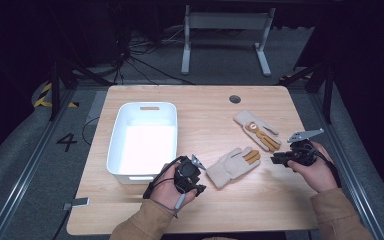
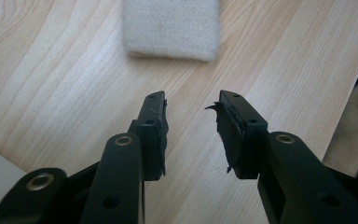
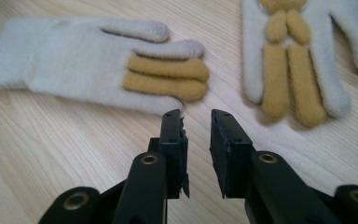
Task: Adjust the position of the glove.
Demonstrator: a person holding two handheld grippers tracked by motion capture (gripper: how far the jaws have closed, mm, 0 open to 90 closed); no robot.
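Near glove (image 1: 232, 167) lying long axis two-to-eight o'clock between both grippers; cuff at twelve of left fingers (image 2: 153, 122), nearer; right fingers (image 3: 173, 135) likewise part-open, empty

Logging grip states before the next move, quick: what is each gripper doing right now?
Left gripper: open, nothing between its jaws, facing the cuff of the near glove.
Right gripper: open, holding nothing, jaws just short of the near glove's fingers.
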